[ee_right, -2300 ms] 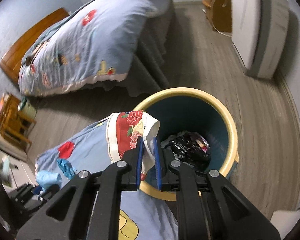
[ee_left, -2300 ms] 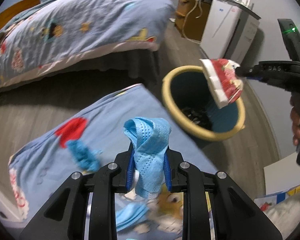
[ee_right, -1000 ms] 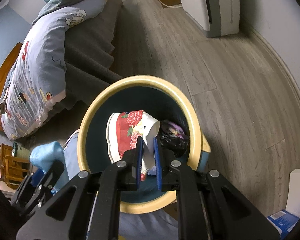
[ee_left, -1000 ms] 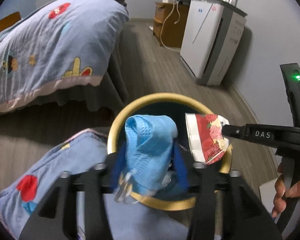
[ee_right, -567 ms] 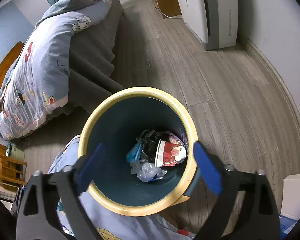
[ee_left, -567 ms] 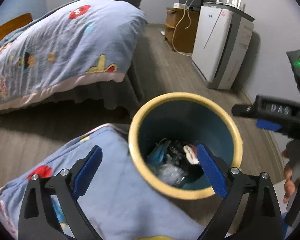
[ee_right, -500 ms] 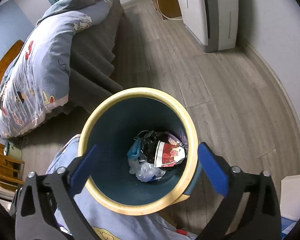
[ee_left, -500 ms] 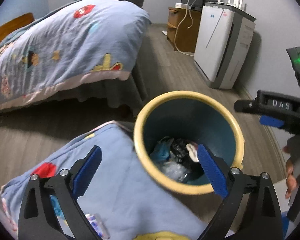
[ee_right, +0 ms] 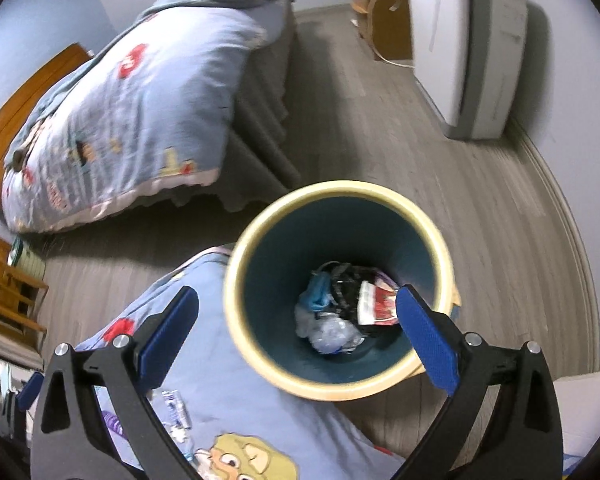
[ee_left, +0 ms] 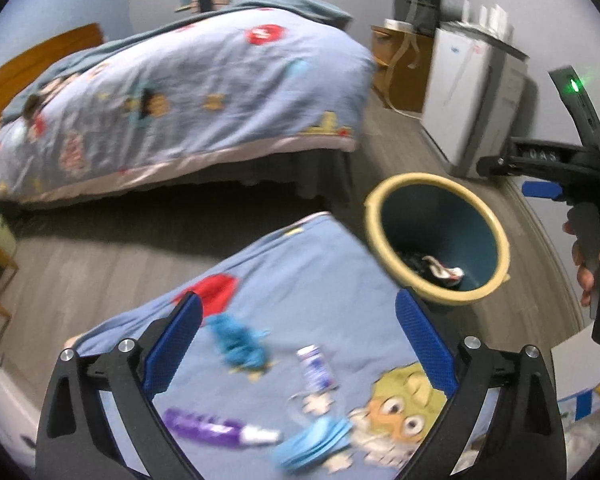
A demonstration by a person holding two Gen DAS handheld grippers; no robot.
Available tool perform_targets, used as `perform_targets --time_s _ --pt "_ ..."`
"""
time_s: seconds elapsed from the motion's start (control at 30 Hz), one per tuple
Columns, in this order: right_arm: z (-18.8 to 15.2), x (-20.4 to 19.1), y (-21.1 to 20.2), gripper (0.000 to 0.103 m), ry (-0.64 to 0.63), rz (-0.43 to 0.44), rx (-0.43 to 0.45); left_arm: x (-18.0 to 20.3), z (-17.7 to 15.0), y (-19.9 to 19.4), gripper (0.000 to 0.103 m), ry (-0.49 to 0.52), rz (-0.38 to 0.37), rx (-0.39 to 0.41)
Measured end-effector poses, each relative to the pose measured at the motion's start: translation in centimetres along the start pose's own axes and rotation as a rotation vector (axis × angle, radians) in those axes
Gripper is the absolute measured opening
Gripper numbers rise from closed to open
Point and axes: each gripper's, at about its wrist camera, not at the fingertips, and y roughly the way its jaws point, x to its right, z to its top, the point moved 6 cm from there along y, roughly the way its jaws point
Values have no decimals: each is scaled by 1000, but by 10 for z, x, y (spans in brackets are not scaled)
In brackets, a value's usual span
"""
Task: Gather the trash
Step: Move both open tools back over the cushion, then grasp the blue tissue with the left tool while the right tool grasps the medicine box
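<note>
Trash round, both tongs empty. Left tongs [ee_left: 298, 304]: released, jaws just been opening, nothing between the pads, only the quilted counter [ee_left: 320, 264] below. Right tongs [ee_right: 297, 296]: likewise released, jaws just been opening, nothing gripped; hang over the bin [ee_right: 340, 188], its mouth framed between the pads.

Inside the bin, under the right tongs: flowered paper cup [ee_right: 376, 304], blue mask [ee_right: 316, 292], clear plastic [ee_right: 328, 332], black bag [ee_right: 344, 278]. Judged as dropped pieces. Wide jaws fit a drop just made and leave room for the next grab.

Left to collect, below and between the left pads: second blue mask [ee_left: 312, 440], purple wrapper [ee_left: 204, 424], small printed tube [ee_left: 314, 368]. Blue crumpled patch [ee_left: 236, 344] nearer the left pad: scrap or quilt print, cannot tell; blurred.

Surroundings: bin ahead and to the right of the left tongs, touching the counter edge. Bed [ee_left: 180, 100] well ahead, bare floor [ee_left: 100, 256] between. White appliance [ee_left: 472, 92] ahead right, against the wall. Hand [ee_left: 592, 256] on the right handle at far right.

Obstacles: none on the way down to the counter. Risk, judged: thin mask and wrapper lie flat on soft quilt, so quilt easily pinched along with them.
</note>
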Motion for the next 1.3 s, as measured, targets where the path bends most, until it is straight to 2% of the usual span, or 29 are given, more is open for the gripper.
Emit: perform_targets --time_s 0.17,0.33,0.53,0.7,0.87,1.0,1.3 --pt "-10 -47 -7 97 -107 13 2 -54 -28 -30 96 -100 27 19" --pt "-28 -88 -11 97 -208 25 2 -97 -60 -38 96 -220 27 -2" --pt "-57 -136 -8 97 -322 57 -25 -124 -72 -44 96 -236 55 7" --pt "-87 -164 9 97 -378 99 -94 -141 -76 -40 96 -270 66 -2" --pt "-111 -178 26 97 -432 99 -156 -151 -86 -28 96 -256 92 -62" --pt "-123 -175 40 97 -383 125 -207 -156 -91 -22 96 -272 94 -83" --pt "-145 -152 90 97 -307 88 -345 -147 -106 11 96 -237 125 -180"
